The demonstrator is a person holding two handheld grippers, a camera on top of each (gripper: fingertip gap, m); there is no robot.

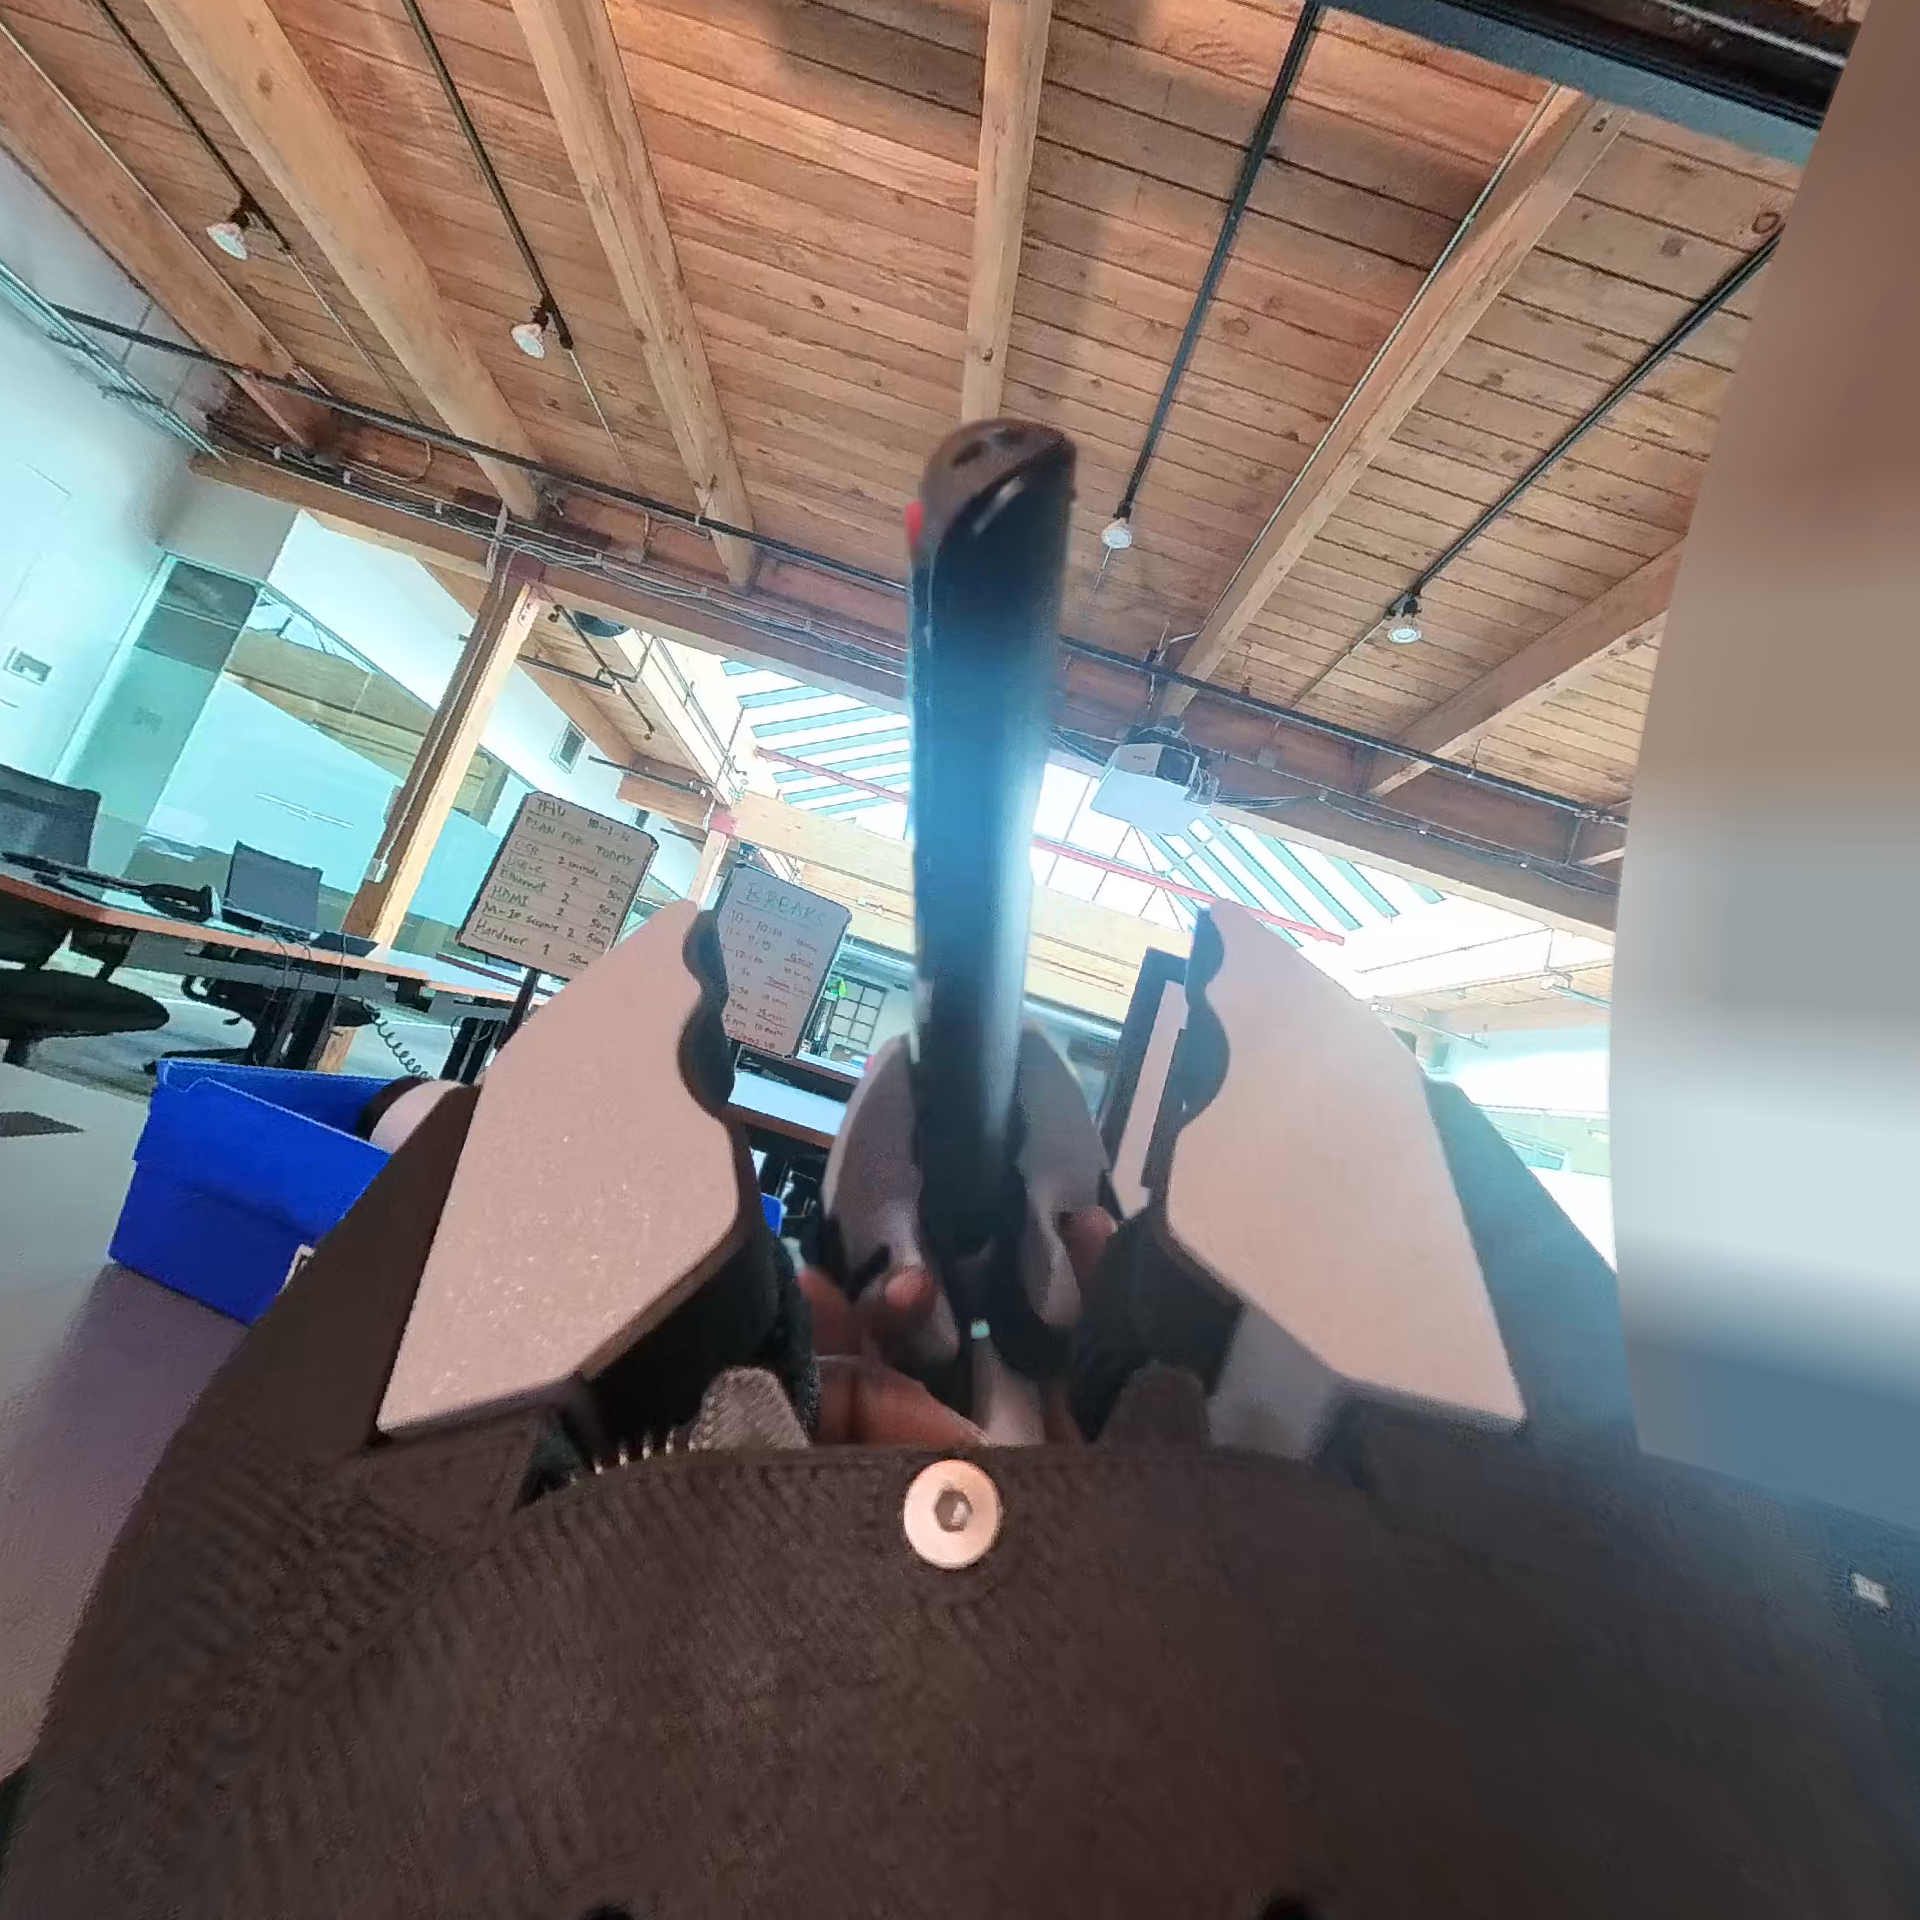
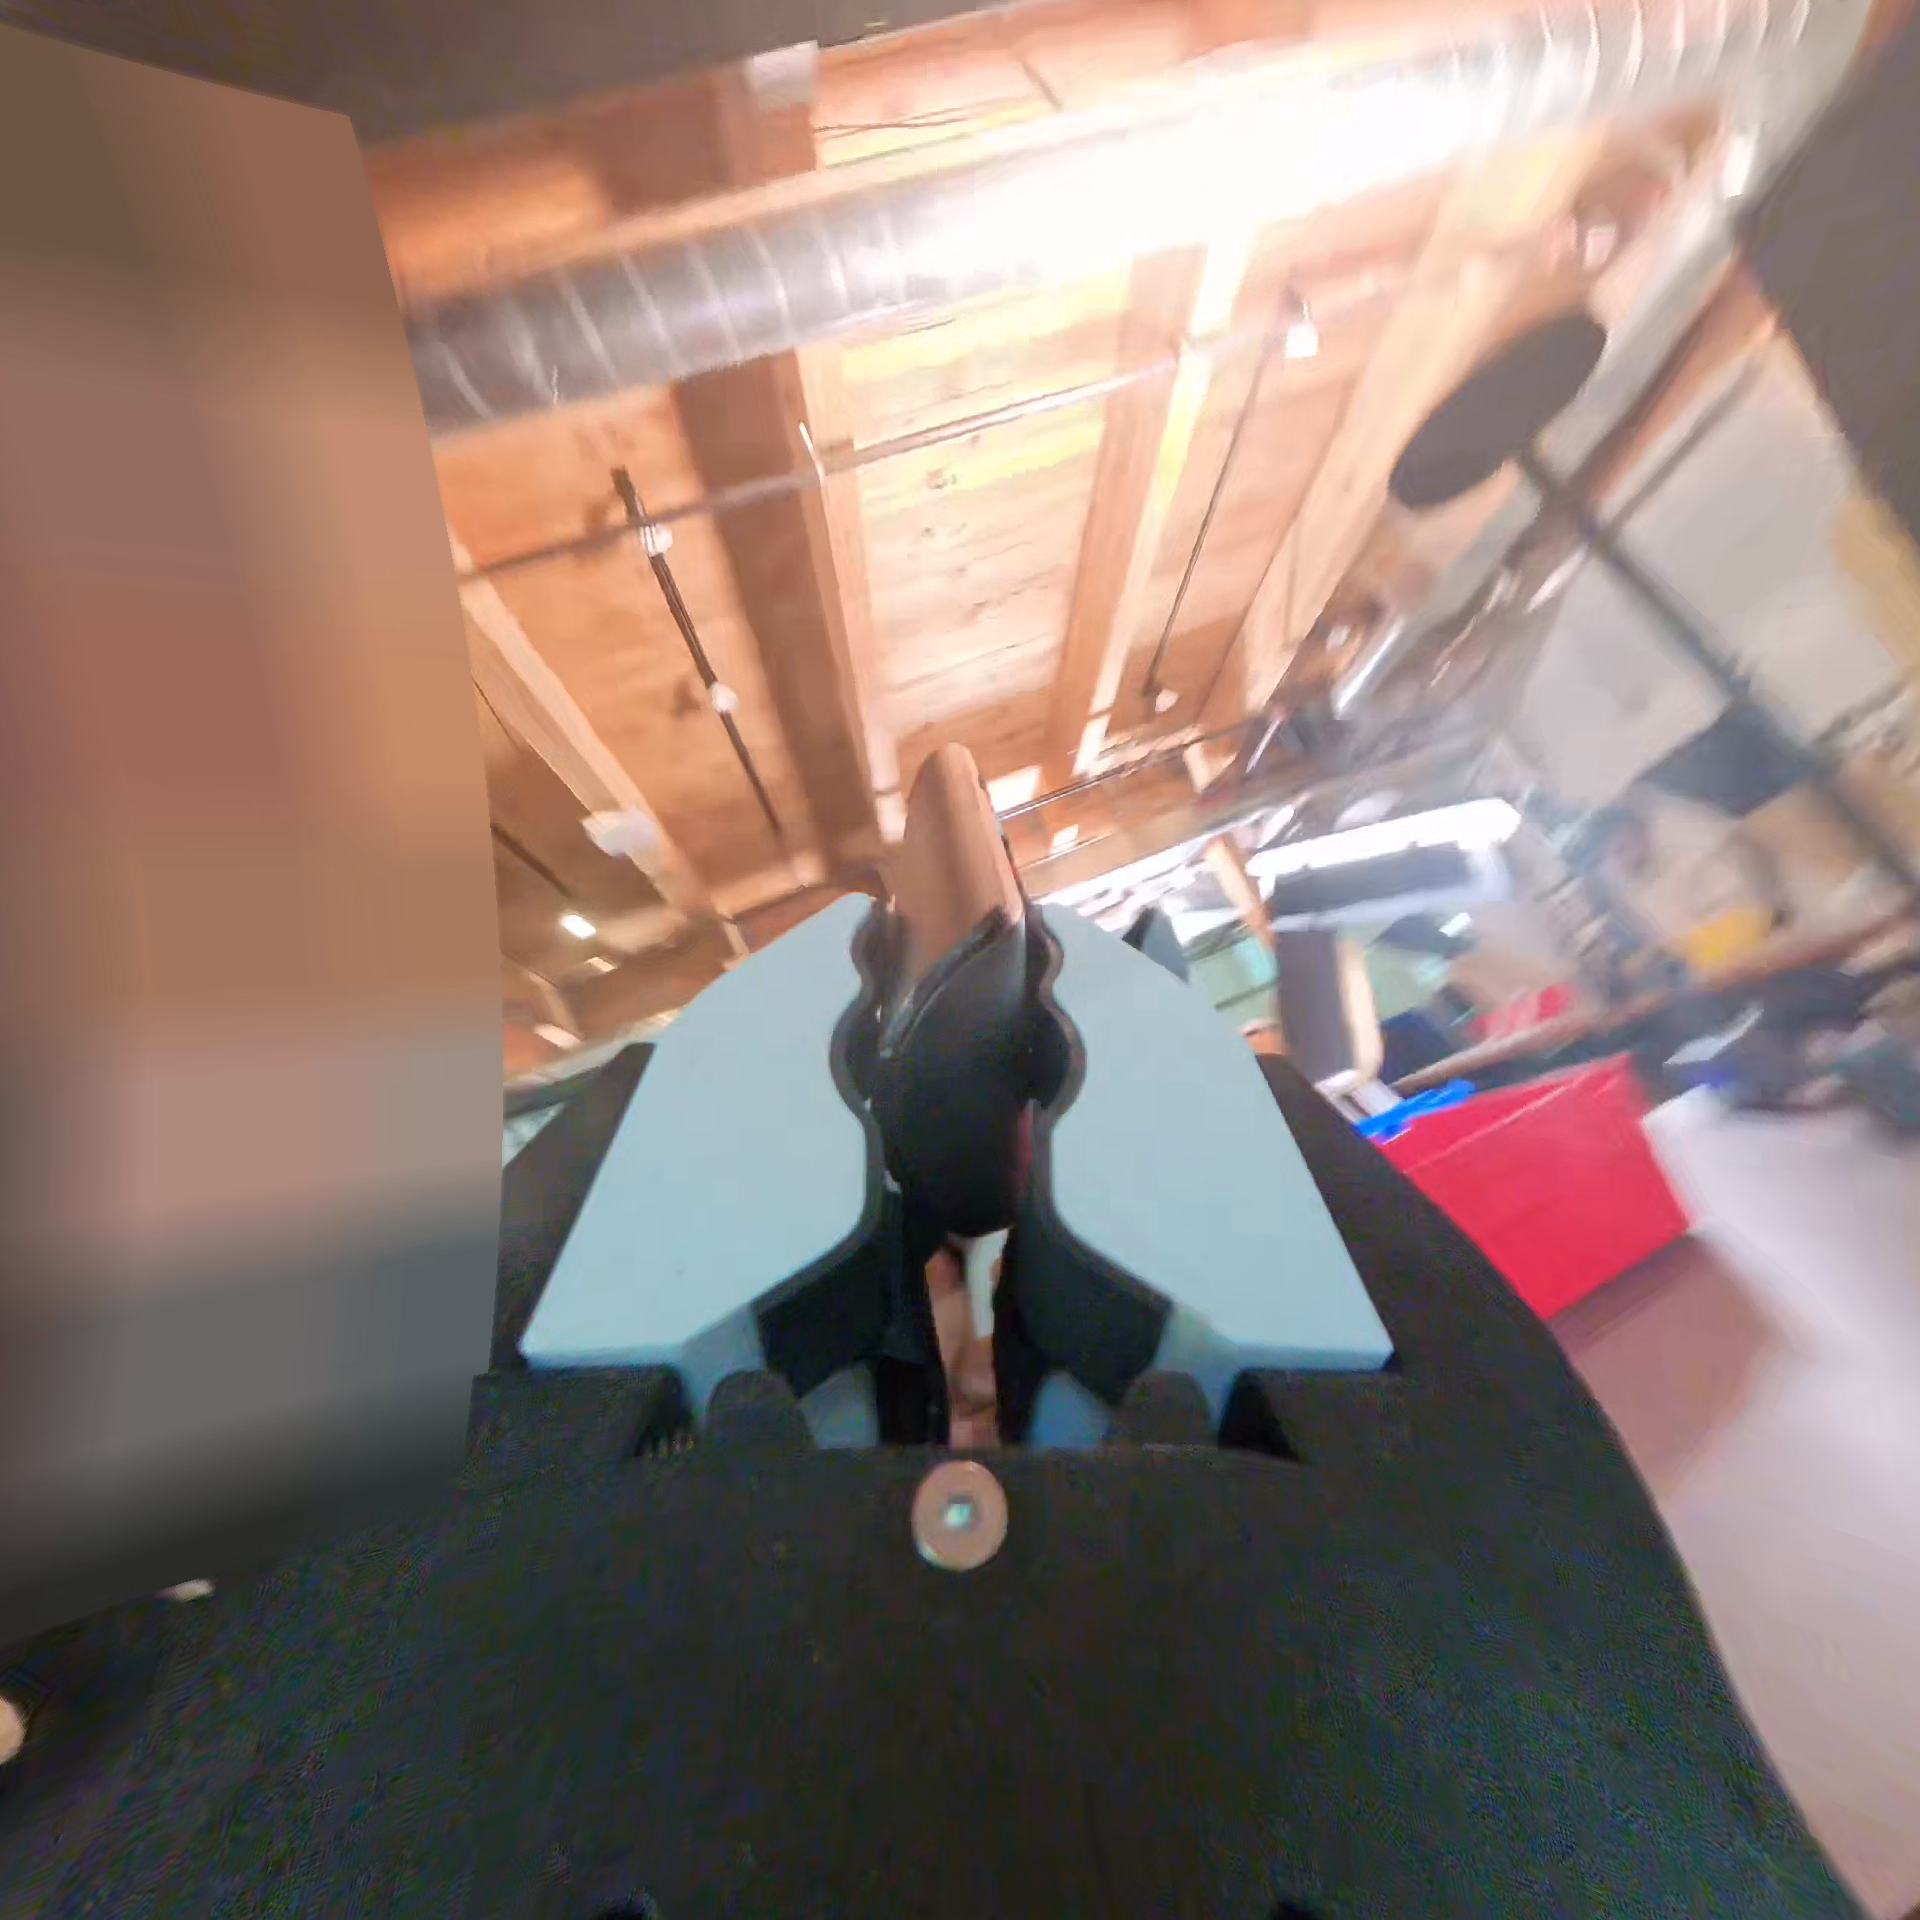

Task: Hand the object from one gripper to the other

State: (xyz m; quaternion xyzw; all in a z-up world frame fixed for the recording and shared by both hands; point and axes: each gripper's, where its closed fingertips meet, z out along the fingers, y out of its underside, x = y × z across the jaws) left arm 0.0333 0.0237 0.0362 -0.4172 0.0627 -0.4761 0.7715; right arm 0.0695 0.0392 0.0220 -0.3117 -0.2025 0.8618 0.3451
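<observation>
Black remote (image 1: 977,831) pinched by right gripper (image 2: 956,997) fingers, left gripper (image 1: 945,935) fingers spread around it, whiteboards (image 1: 561,883) behind.

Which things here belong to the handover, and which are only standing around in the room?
Belong to the job:
- black remote control, upright
- right hand-held gripper, shut on its lower end
- left hand-held gripper, open around it, not touching

Just lying about:
- blue bin
- red bin
- two whiteboards
- ceiling projector
- desks
</observation>
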